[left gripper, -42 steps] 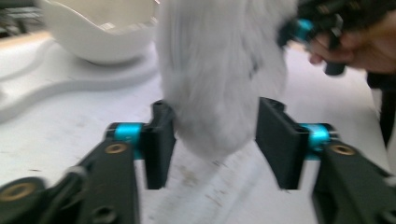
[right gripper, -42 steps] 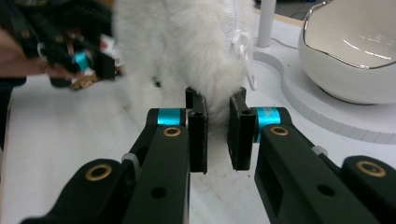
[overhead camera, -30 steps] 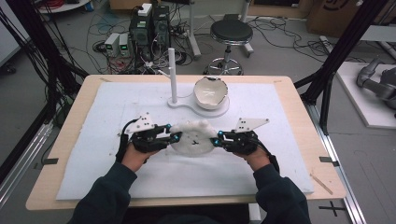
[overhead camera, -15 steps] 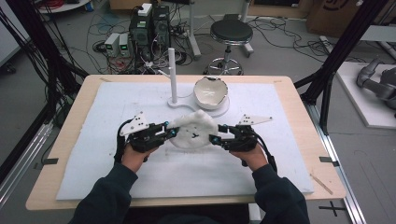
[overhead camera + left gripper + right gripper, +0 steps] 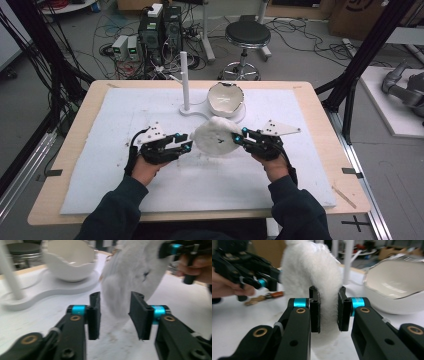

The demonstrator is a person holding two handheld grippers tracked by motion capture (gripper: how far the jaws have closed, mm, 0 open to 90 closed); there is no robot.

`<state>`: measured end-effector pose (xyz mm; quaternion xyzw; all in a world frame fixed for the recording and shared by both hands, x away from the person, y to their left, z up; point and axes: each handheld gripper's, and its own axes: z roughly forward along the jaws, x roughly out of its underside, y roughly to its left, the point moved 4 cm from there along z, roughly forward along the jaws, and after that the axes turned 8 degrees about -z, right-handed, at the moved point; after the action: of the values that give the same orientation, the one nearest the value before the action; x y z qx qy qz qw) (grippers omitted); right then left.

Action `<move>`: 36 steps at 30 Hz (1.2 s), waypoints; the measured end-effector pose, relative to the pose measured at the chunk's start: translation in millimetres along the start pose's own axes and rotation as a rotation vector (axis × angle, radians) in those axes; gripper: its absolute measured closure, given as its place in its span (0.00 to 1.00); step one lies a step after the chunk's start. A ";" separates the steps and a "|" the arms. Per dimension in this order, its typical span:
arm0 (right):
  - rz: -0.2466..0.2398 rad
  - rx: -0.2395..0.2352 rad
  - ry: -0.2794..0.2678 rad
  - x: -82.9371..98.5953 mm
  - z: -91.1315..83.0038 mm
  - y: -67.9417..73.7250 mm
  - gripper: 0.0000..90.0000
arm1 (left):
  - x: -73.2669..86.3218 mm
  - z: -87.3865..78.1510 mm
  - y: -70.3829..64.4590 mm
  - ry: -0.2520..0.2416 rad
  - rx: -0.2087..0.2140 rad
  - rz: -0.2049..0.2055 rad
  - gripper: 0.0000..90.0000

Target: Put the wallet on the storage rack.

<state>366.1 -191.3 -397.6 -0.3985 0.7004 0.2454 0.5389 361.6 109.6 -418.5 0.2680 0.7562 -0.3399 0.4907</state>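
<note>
Fluff (image 5: 216, 137) hangs above the mat (image 5: 100, 165), pinched by the right gripper (image 5: 239, 136); left gripper (image 5: 186, 145) gapes beside it. Likely mid-carry; next, lower it into the bowl (image 5: 226, 98).

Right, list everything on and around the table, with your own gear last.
Fluffy pad: one, white, lifted mid-table between both grippers.
Bowl: one, white, on the stand base behind the pad.
Post: one, white, upright on the same base, left of the bowl.
Mat: one, pale, covering the wooden table.
Stool: one, black, on the floor beyond the table.
Left hand-held gripper: black, jaws apart around the pad's edge.
Right hand-held gripper: black, clamped on the pad.
</note>
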 end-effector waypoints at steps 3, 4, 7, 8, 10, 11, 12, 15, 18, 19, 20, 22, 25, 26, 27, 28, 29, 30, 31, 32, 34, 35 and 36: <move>-0.026 0.038 0.004 -3.1 -3.9 -4.0 0.87 | -2.4 -7.9 11.3 -0.018 -0.054 -0.025 0.56; -0.066 0.074 0.008 -7.9 -7.4 -8.0 0.87 | -4.3 -17.2 23.2 -0.034 -0.093 -0.049 0.48; -0.112 0.109 0.011 -16.8 -9.3 -13.5 0.87 | -7.1 -32.2 39.4 -0.067 -0.147 -0.080 0.41; -0.129 0.121 0.016 -19.8 -8.8 -16.0 0.87 | -7.1 -32.2 39.4 -0.067 -0.147 -0.080 0.39; -0.154 0.141 0.028 -26.1 -6.0 -22.2 0.87 | -8.1 -44.3 53.3 -0.096 -0.189 -0.111 0.35; -0.169 0.148 0.033 -29.3 -4.4 -25.4 0.87 | -8.1 -44.3 53.3 -0.096 -0.189 -0.111 0.32; -0.175 0.152 0.041 -32.6 -3.0 -28.5 0.87 | -8.4 -50.5 60.9 -0.116 -0.218 -0.131 0.30; -0.211 0.177 0.047 -45.5 1.6 -39.9 0.87 | -7.9 -56.5 68.0 -0.131 -0.235 -0.153 0.28; -0.257 0.202 0.070 -59.4 7.2 -53.9 0.87 | -6.5 -59.2 72.3 -0.136 -0.240 -0.174 0.28; -0.266 0.211 0.078 -64.2 9.6 -58.5 0.87 | -6.2 -59.4 73.2 -0.136 -0.240 -0.177 0.28; -0.266 0.211 0.078 -64.2 9.6 -58.5 0.87 | -6.2 -59.4 73.2 -0.136 -0.240 -0.177 0.28; -0.314 0.235 0.100 -77.5 17.1 -72.0 0.87 | -5.8 -60.0 74.7 -0.138 -0.239 -0.181 0.28; -0.350 0.260 0.115 -88.9 24.6 -82.9 0.87 | -5.6 -61.2 76.1 -0.140 -0.247 -0.184 0.28; -0.350 0.260 0.115 -88.9 24.6 -82.9 0.87 | -5.6 -61.9 77.0 -0.145 -0.253 -0.187 0.28; -0.366 0.265 0.122 -91.6 26.8 -86.4 0.86 | -5.5 -62.6 78.0 -0.145 -0.262 -0.193 0.26; -0.407 0.282 0.150 -95.4 32.1 -92.2 0.87 | -5.0 -63.2 78.9 -0.142 -0.264 -0.198 0.22; -0.419 0.287 0.157 -95.8 34.0 -94.0 0.86 | -4.6 -63.5 79.4 -0.142 -0.262 -0.200 0.22; -0.436 0.289 0.161 -95.7 37.5 -96.8 0.86 | -3.9 -63.7 79.8 -0.141 -0.260 -0.202 0.22; -0.436 0.289 0.161 -95.7 37.5 -96.8 0.86 | -3.4 -63.9 80.2 -0.138 -0.262 -0.202 0.22; -0.478 0.308 0.177 -92.9 42.6 -100.5 0.86 | -3.1 -64.0 80.2 -0.139 -0.261 -0.207 0.22; -0.492 0.310 0.207 -88.1 47.3 -104.0 0.86 | -2.5 -64.3 80.6 -0.137 -0.263 -0.208 0.22; -0.499 0.310 0.225 -85.3 49.8 -105.2 0.86 | -2.5 -64.3 80.6 -0.137 -0.263 -0.208 0.22; -0.512 0.314 0.243 -82.8 52.2 -106.4 0.86 | -2.0 -64.7 81.1 -0.137 -0.263 -0.212 0.22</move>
<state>491.2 -186.5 -325.3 -0.5001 0.6659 -0.0589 0.5504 386.0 210.4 -418.4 0.0964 0.7828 -0.3055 0.5335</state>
